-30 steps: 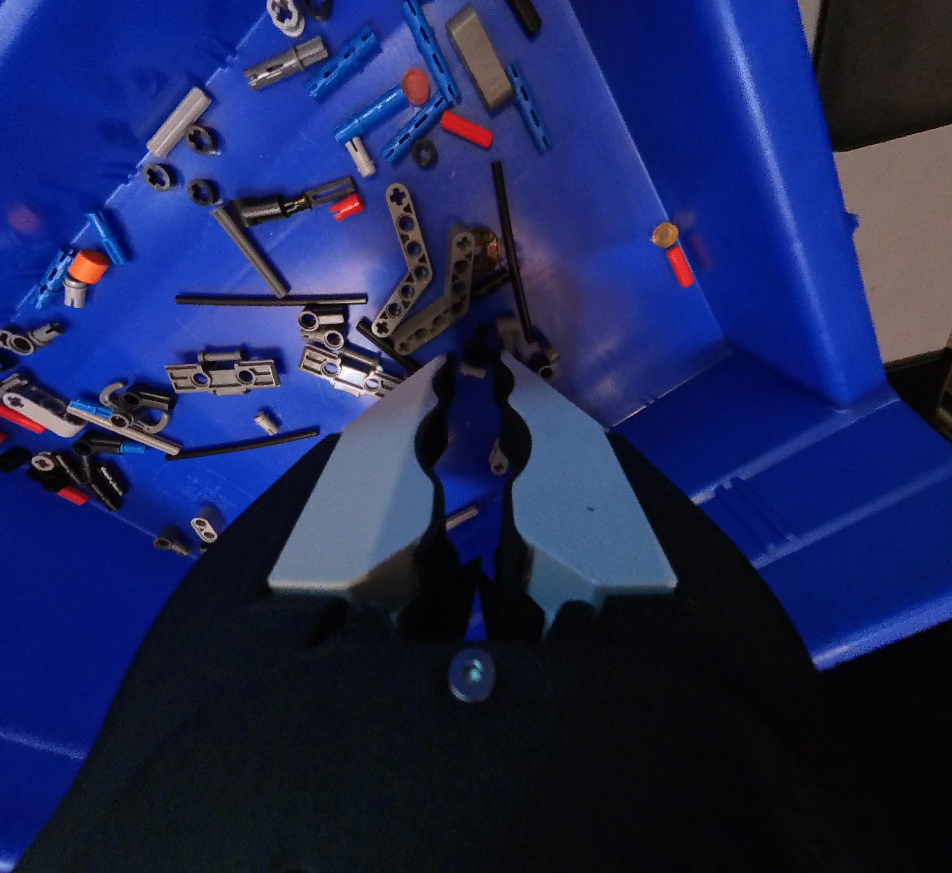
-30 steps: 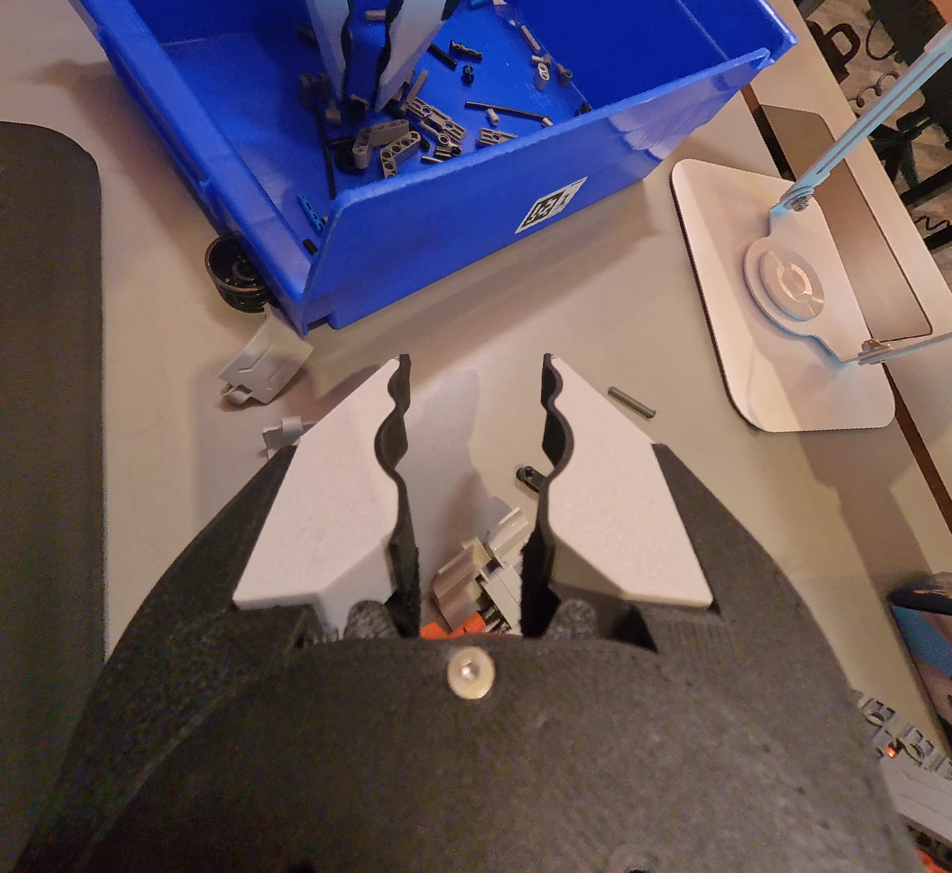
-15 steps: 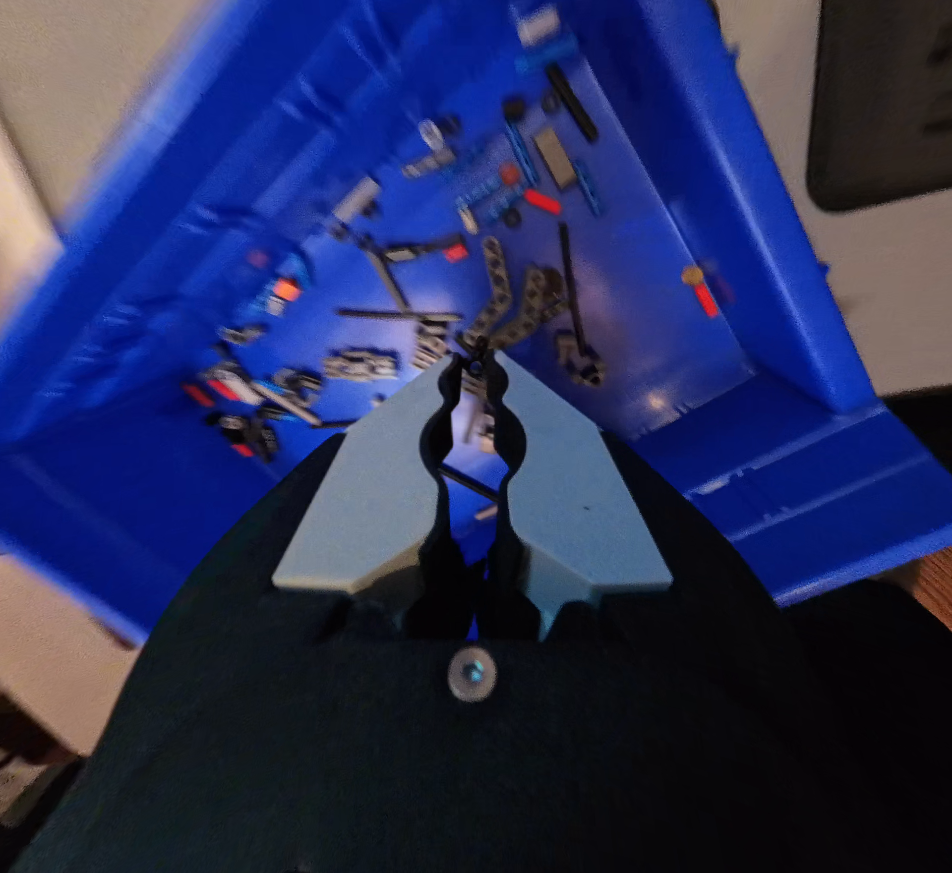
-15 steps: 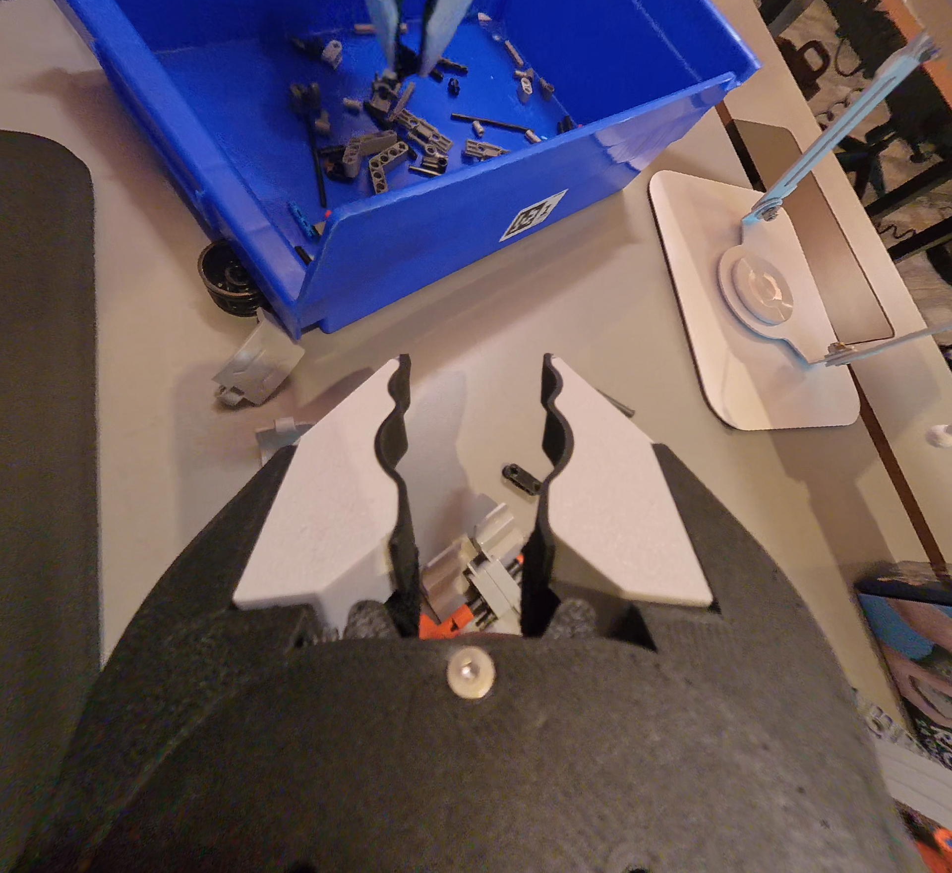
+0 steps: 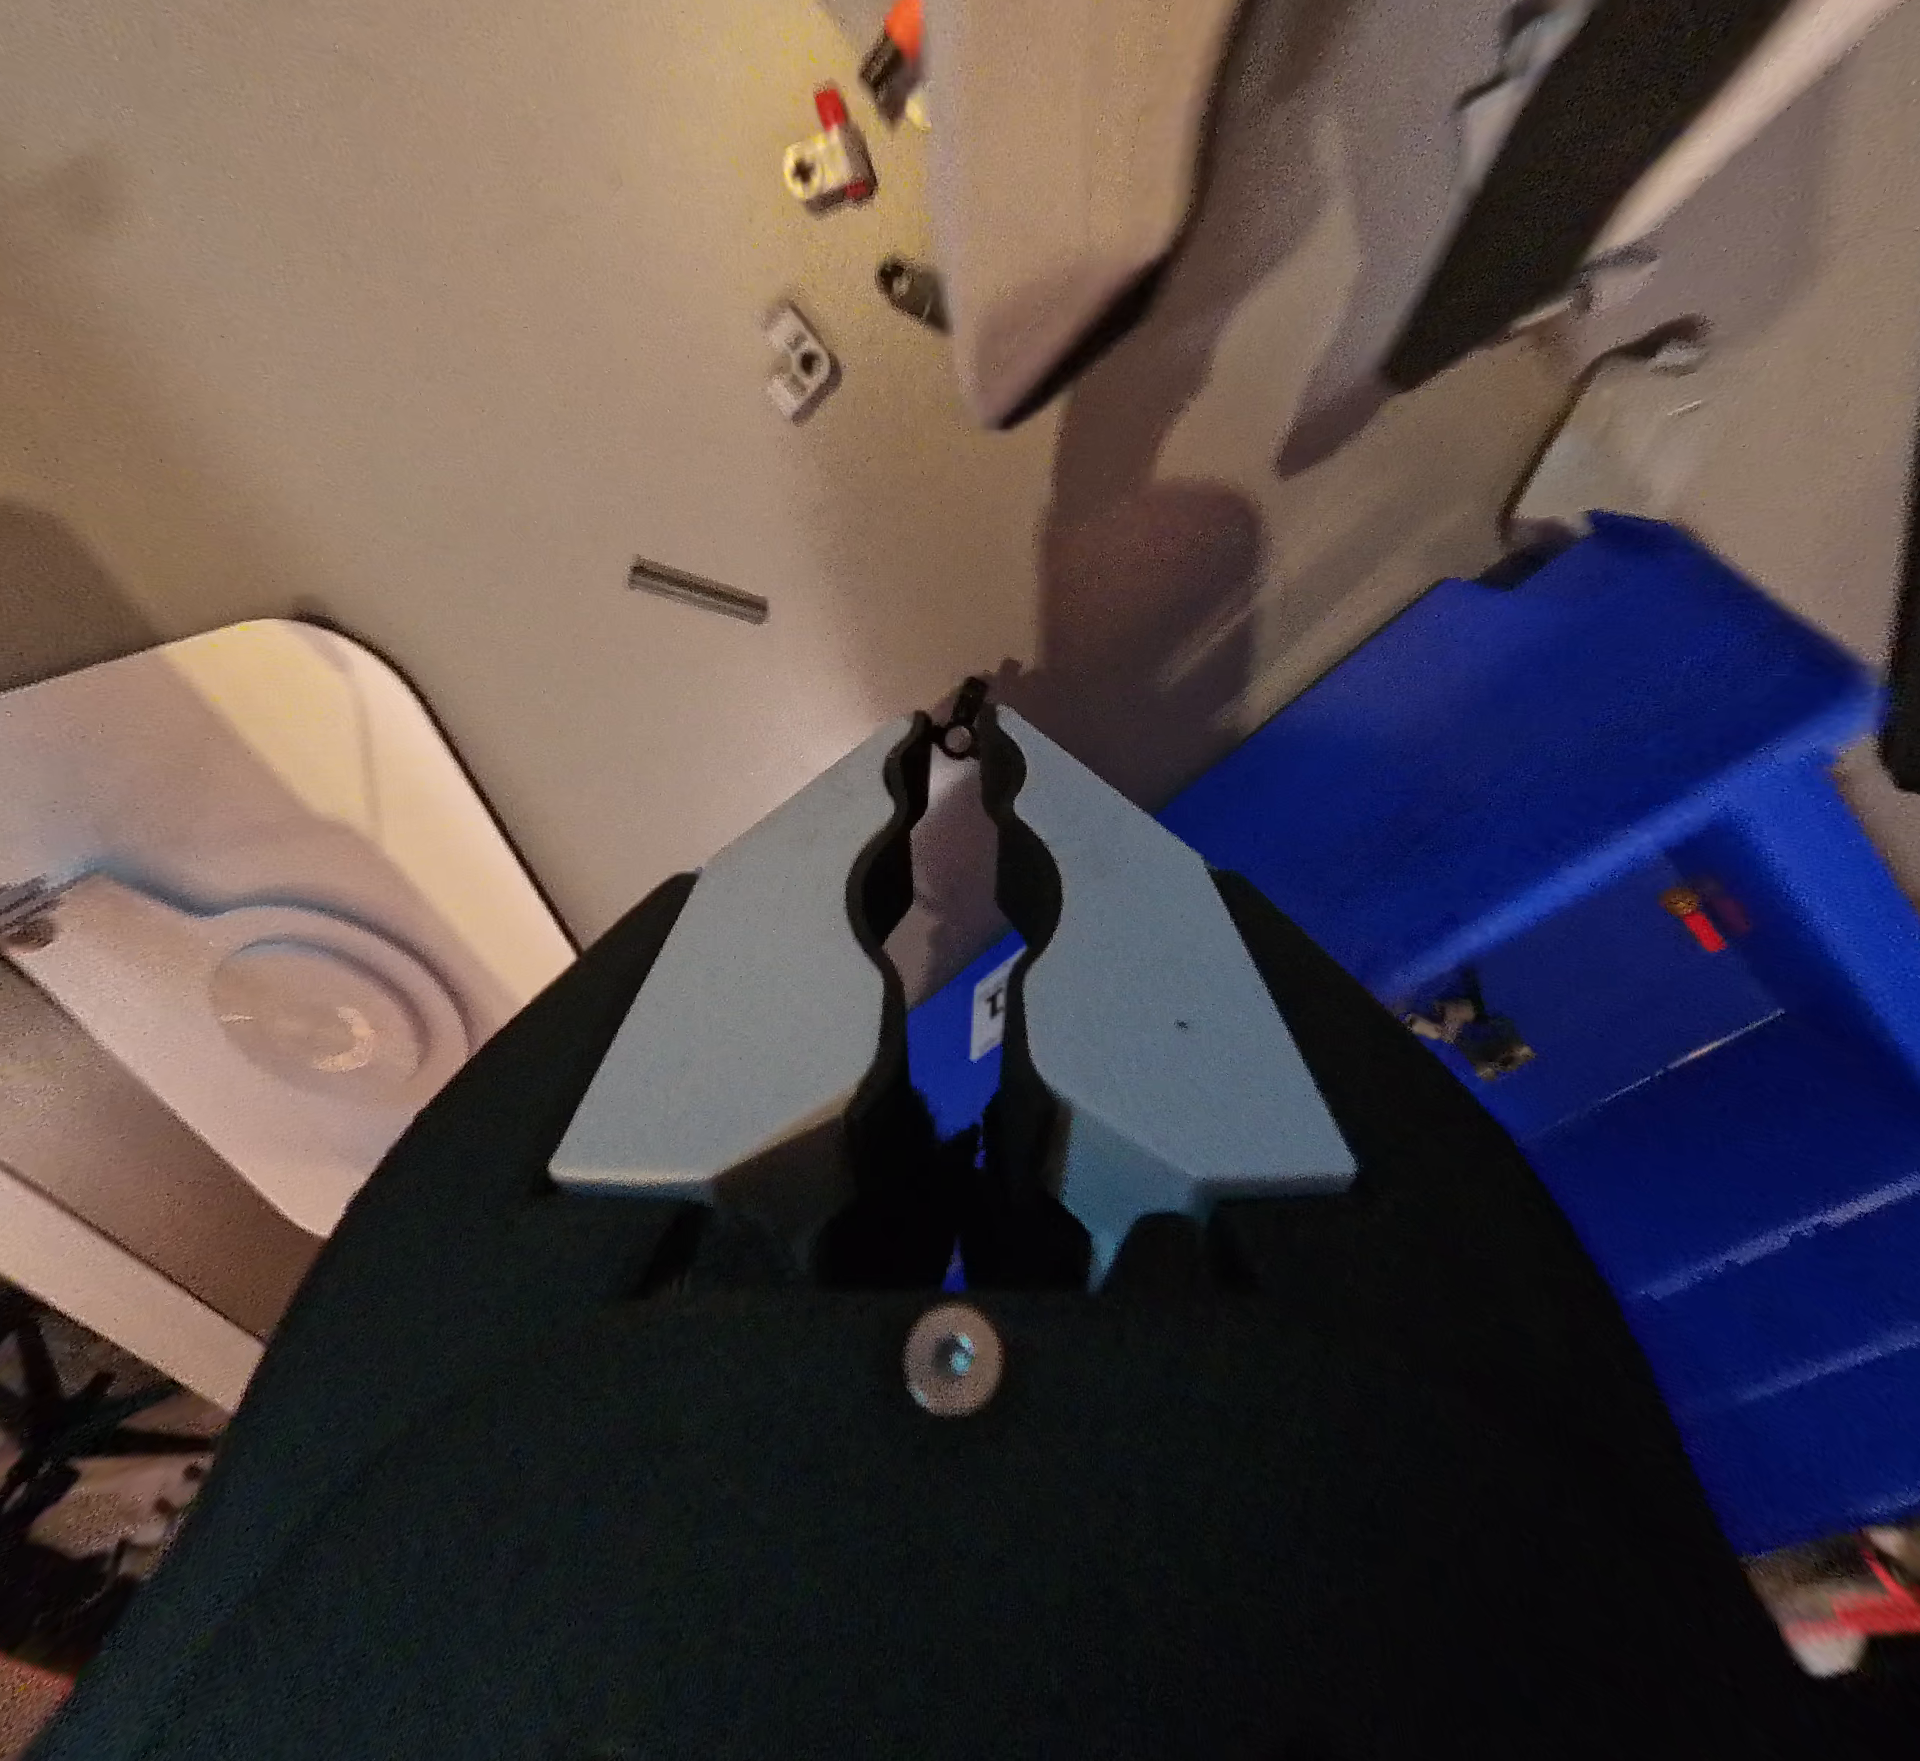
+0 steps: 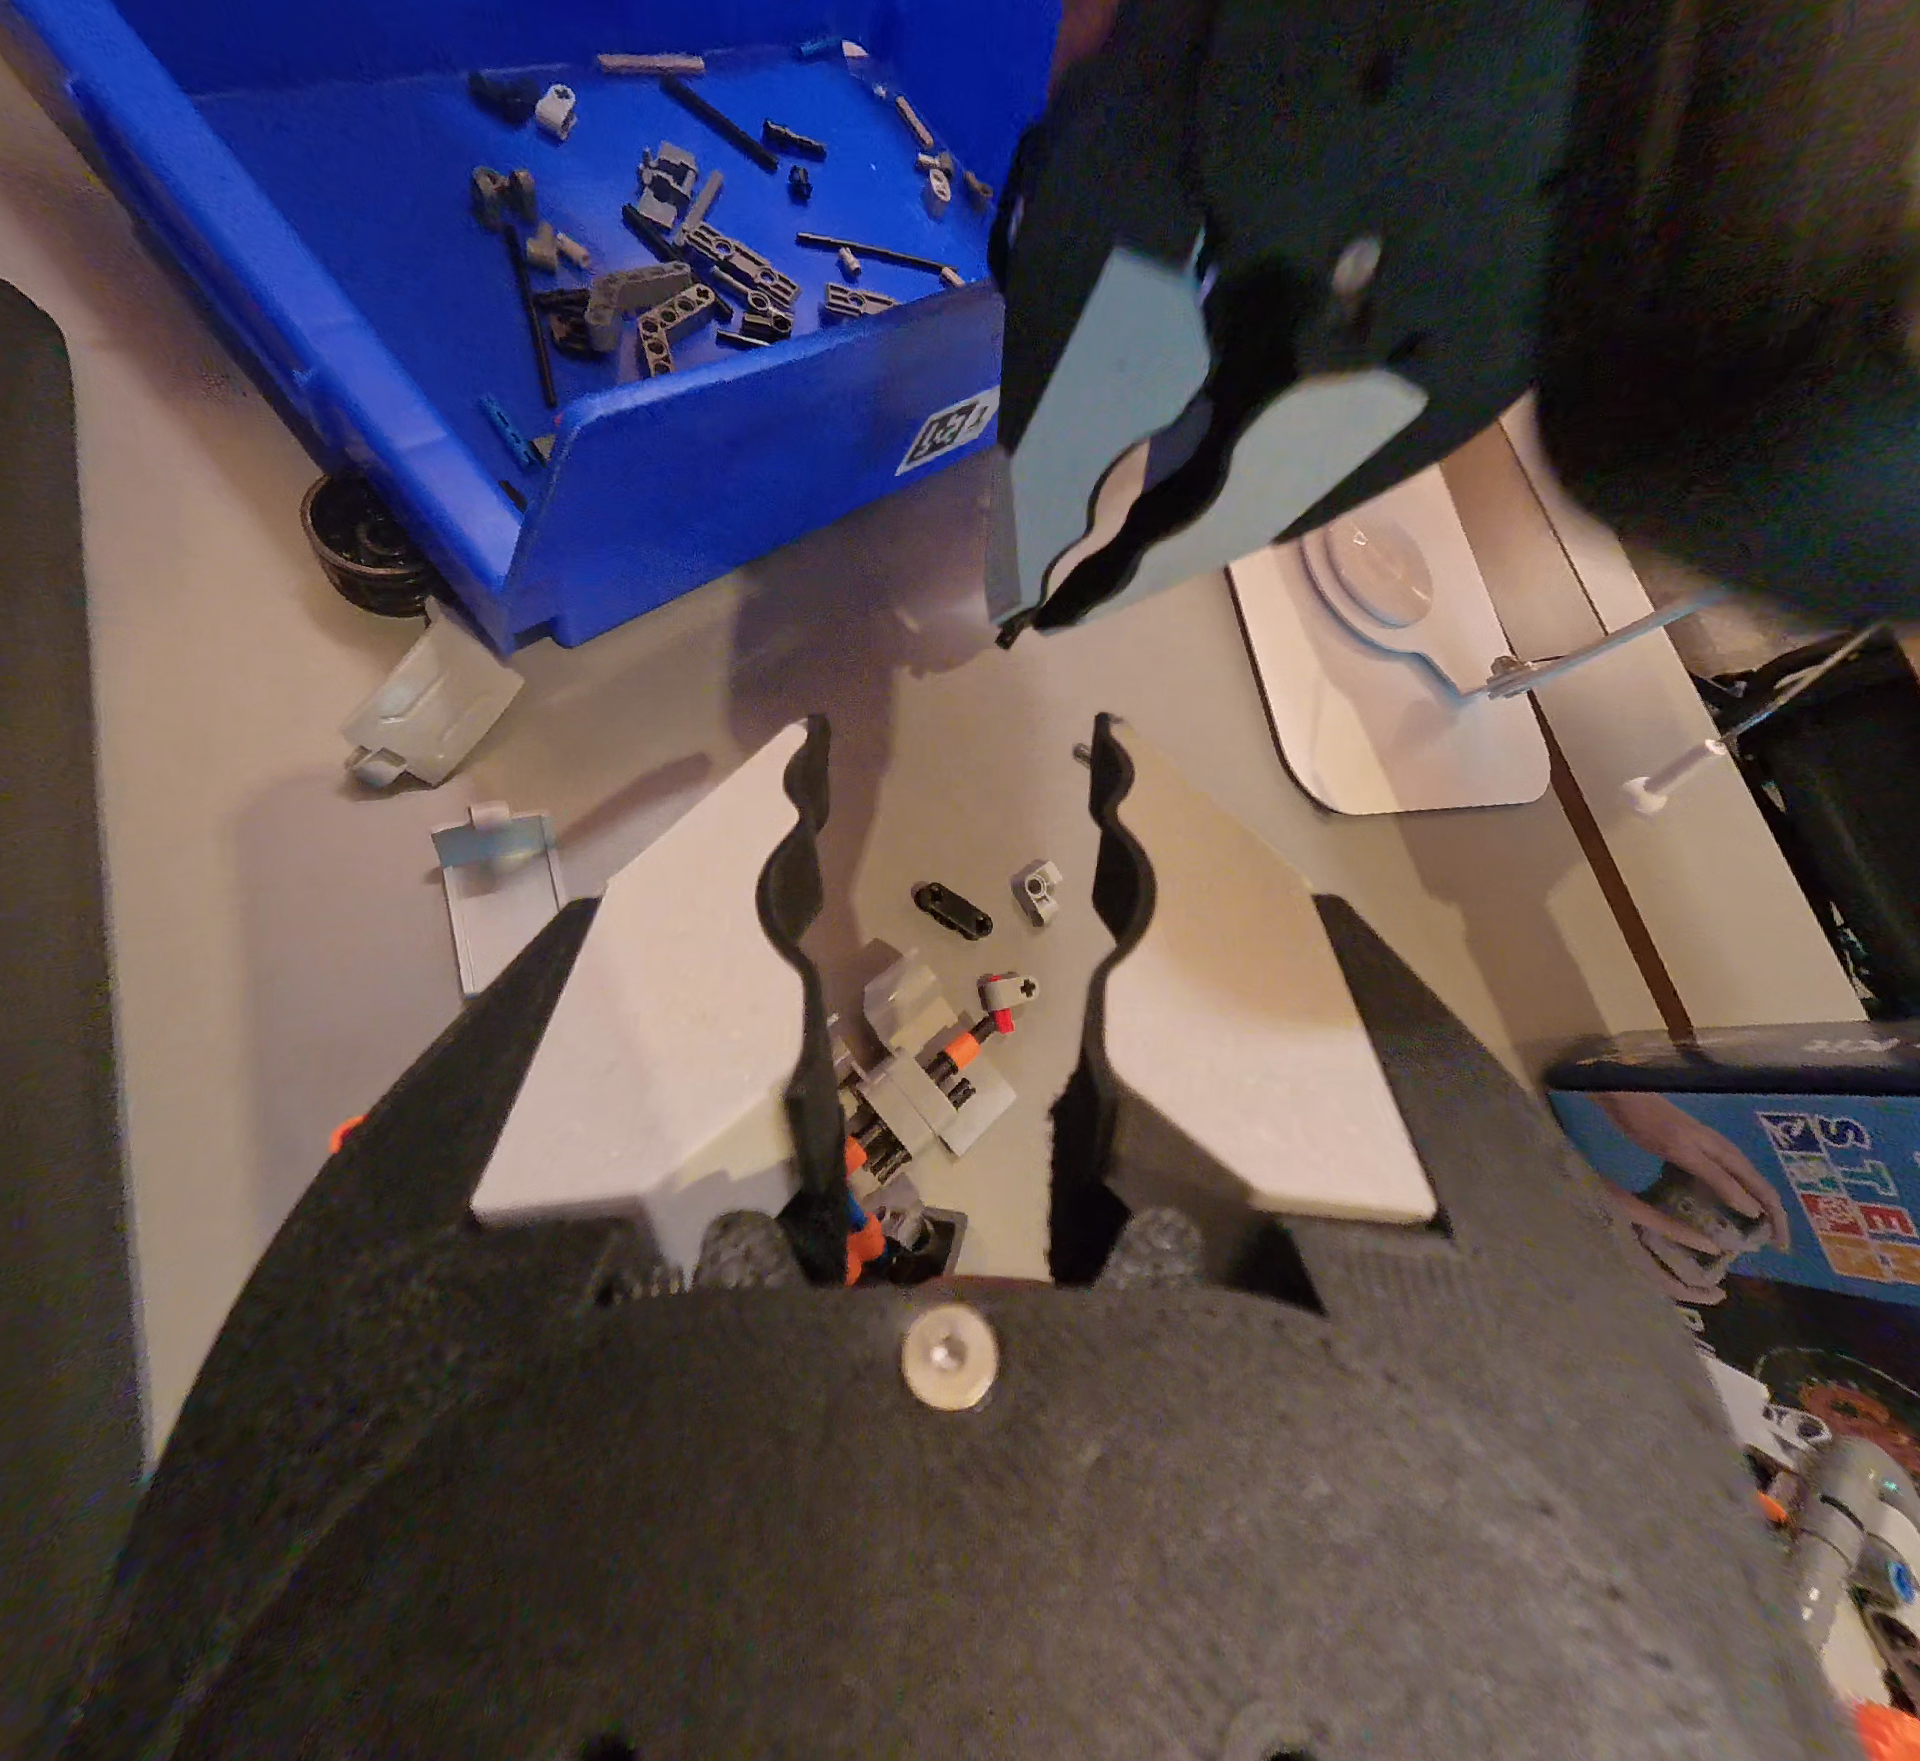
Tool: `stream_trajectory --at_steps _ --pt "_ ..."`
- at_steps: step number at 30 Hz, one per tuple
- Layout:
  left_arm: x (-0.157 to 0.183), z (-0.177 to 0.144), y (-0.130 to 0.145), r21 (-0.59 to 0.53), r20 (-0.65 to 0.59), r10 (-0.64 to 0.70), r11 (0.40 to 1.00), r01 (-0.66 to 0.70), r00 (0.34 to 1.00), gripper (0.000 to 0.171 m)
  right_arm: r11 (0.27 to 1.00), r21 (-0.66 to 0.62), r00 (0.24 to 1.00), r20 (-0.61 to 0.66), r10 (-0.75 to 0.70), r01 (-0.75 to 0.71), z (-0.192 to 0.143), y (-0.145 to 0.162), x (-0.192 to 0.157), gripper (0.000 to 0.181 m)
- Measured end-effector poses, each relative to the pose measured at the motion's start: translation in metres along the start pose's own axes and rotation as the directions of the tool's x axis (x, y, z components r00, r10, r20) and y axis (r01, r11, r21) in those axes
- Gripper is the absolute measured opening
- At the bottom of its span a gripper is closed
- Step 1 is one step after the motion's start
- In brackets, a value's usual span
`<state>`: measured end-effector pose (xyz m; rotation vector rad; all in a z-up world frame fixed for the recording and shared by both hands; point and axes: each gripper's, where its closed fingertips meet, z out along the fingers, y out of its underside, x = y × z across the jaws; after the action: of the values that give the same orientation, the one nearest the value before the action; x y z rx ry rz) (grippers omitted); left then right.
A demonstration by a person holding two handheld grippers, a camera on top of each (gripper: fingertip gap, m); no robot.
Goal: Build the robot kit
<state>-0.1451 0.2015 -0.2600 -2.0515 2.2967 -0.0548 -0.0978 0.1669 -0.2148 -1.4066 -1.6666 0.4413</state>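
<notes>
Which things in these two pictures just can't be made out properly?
- Left wrist view: the tiny black part pinched at the left gripper fingertips is too small and blurred to identify.
- Left wrist view: the blue bin interior is mostly cut off by its wall and the gripper body.
- Right wrist view: the grey and orange assembly runs under the right gripper, hiding its lower end.
- Right wrist view: the black wheel is half hidden behind the bin.

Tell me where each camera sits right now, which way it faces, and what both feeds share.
Left wrist view: on the left claw, facing down over the grey table past the blue bin; its tips pinch a small black part.
Right wrist view: on the right claw, facing the table and bin; its fingers are apart above a grey-and-orange assembly.
Shared: bin, table, white stand base, loose parts; each view shows the other claw.
</notes>
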Motion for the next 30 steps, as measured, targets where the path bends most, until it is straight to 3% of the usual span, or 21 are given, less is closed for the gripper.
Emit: stream_trajectory --at_steps 5,7,9,13,17,22,26,30 --pt "0.010 0.030 0.001 -0.045 -0.146 -0.020 0.999 0.014 0.989 0.007 1.000 -0.026 1.000 0.005 -0.012 0.012 -0.001 0.004 -0.001 0.048" --pt "0.008 0.034 0.005 -0.088 -0.140 -0.023 0.996 0.011 0.990 0.009 0.999 -0.032 1.000 0.009 -0.012 0.012 -0.001 0.005 -0.002 0.049" --pt "0.009 0.031 -0.001 -0.052 -0.135 -0.024 0.998 0.018 0.990 0.011 0.999 -0.035 1.000 0.010 -0.016 0.017 -0.001 0.006 -0.002 0.048" --pt "-0.001 0.009 -0.003 0.024 -0.033 -0.072 0.997 0.073 0.997 0.028 0.999 -0.031 1.000 0.006 -0.019 0.019 -0.003 0.004 -0.001 0.048" --pt "-0.002 -0.041 0.008 0.136 0.085 -0.161 0.980 0.148 0.983 0.031 1.000 -0.019 1.000 -0.006 -0.020 0.020 -0.008 0.002 0.001 0.048" --pt "0.045 -0.075 0.054 0.126 0.128 -0.216 0.972 0.200 0.968 0.027 1.000 -0.012 1.000 -0.014 -0.007 0.007 -0.011 0.004 0.004 0.049" --pt "0.092 -0.050 0.088 0.034 0.058 -0.240 0.971 0.238 0.969 0.027 1.000 -0.011 1.000 -0.012 -0.006 0.006 -0.011 0.005 0.003 0.049" --pt "0.124 -0.013 0.099 -0.027 -0.026 -0.246 0.969 0.246 0.969 0.028 1.000 -0.019 1.000 -0.003 -0.013 0.013 -0.007 0.006 0.000 0.049"
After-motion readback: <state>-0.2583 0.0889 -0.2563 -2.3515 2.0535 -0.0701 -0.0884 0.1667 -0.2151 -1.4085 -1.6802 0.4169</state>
